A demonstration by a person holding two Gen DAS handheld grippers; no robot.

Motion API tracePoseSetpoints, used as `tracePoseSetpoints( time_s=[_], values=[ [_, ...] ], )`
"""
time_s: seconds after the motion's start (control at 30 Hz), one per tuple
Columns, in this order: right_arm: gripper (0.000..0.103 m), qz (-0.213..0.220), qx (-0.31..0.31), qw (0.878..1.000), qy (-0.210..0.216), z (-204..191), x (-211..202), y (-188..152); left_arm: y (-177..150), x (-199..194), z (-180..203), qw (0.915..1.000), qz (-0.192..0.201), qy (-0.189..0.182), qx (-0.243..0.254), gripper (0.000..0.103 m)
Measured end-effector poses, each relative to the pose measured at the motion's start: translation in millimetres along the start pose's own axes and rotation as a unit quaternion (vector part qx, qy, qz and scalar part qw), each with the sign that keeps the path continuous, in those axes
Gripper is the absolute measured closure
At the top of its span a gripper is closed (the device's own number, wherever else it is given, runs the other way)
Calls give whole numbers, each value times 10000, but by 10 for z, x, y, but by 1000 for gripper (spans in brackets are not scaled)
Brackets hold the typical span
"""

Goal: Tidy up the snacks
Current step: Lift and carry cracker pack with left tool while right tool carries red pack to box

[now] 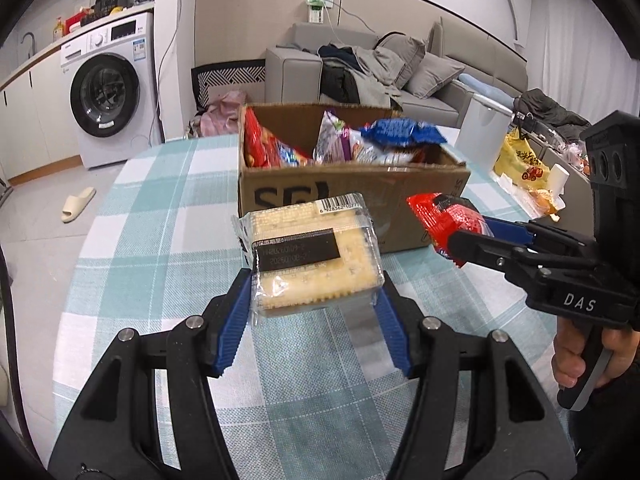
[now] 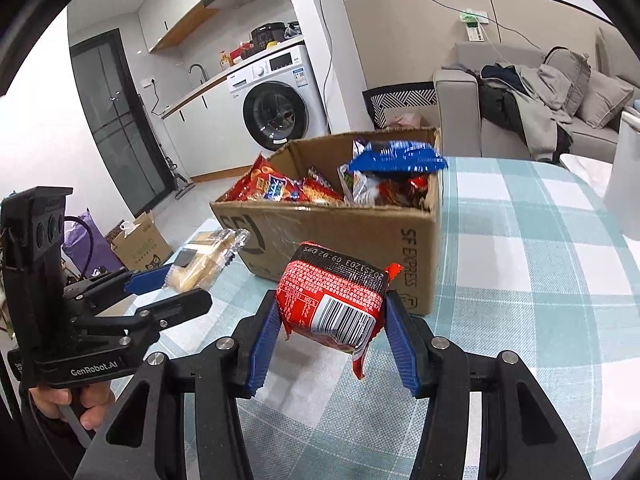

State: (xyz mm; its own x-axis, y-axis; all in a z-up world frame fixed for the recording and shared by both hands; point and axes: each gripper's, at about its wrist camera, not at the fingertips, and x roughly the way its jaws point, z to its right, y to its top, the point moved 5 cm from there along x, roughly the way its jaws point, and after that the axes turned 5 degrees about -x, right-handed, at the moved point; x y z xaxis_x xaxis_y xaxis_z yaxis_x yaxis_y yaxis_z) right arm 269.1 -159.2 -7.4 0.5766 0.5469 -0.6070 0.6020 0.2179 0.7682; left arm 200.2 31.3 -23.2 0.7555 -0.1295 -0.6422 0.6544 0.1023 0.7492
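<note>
Clear-wrapped, one cracker pack (image 1: pixel 310 256) with a barcode and a black date label is pinched in the left tool (image 1: pixel 316 300), held above the checked desk (image 1: pixel 160 200). One red snack pack (image 2: pixel 334 304), stamped 20251203, is pinched in the right tool (image 2: pixel 332 340). Both hang just before one cardboard box (image 2: pixel 352 236) printed "SF EXPRESS", filled with several snack bags (image 2: pixel 280 188).

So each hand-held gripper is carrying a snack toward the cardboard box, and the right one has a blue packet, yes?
Not quite: the right hand-held gripper holds a red packet with a barcode, as the right wrist view shows. The blue packet lies atop the brown cardboard box. The left hand-held gripper carries clear-wrapped crackers.
</note>
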Motion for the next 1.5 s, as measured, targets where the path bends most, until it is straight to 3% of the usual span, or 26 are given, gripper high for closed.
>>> tracePoseSetpoints(
  time_s=[0.5,0.9,1.1,1.5],
  values=[
    [51,186,-179,9996,-96,-83,-304,333,310,-425,105,9990,448,-8,38,46],
    [51,176,-140,9994,-256,-76,-298,621,678,-565,143,9977,666,36,109,46],
    [51,130,-116,9994,-295,-51,-237,728,840,-545,201,9974,693,52,165,46],
    [51,-22,-27,9993,-373,51,-65,947,1212,-144,214,9981,550,211,204,46]
  ],
)
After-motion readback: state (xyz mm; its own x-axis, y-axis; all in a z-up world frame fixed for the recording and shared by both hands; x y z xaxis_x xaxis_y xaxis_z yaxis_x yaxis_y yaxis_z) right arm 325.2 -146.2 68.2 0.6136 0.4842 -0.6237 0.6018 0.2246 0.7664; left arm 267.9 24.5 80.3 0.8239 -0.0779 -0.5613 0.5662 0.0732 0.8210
